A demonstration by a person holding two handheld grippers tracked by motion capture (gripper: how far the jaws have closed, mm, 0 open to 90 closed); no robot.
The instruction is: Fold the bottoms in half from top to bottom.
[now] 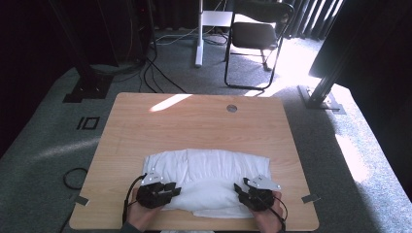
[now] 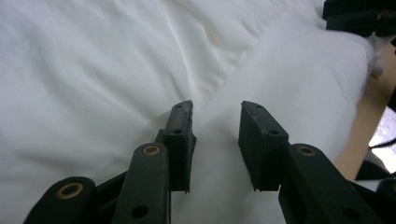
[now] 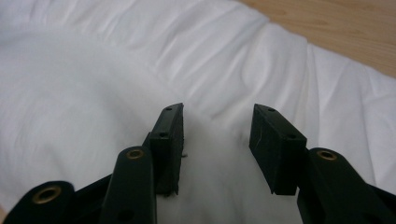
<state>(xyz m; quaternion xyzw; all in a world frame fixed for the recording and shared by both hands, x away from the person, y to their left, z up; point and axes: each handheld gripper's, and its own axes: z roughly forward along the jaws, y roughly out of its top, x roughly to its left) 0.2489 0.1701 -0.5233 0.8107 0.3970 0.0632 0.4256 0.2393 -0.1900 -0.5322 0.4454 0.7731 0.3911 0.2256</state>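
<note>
My left tool (image 1: 167, 187) sits in the lower left of the high view, at the left end of the white pillow (image 1: 206, 182), and my right tool (image 1: 243, 188) sits in the lower right, at the pillow's right end. The pillow lies across the lower middle of the frame on the wooden table (image 1: 194, 119), along the table's near edge, with a flatter white layer of cloth spreading out behind and under it.

In the left gripper view my left tool (image 2: 215, 121) has its jaws partly spread, and a plump ridge of the pillow (image 2: 93, 84) runs up between them. The cloth bulges into the gap, yet I cannot tell whether the pads press on it or only lie against it. My other tool shows dark in the upper right corner of that view.

In the right gripper view my right tool (image 3: 217, 128) also stands partly spread over the pillow (image 3: 93, 93), with white cloth between the jaws; a pinch is not clear there. A strip of bare table (image 3: 336, 23) fills the upper right corner.
</note>
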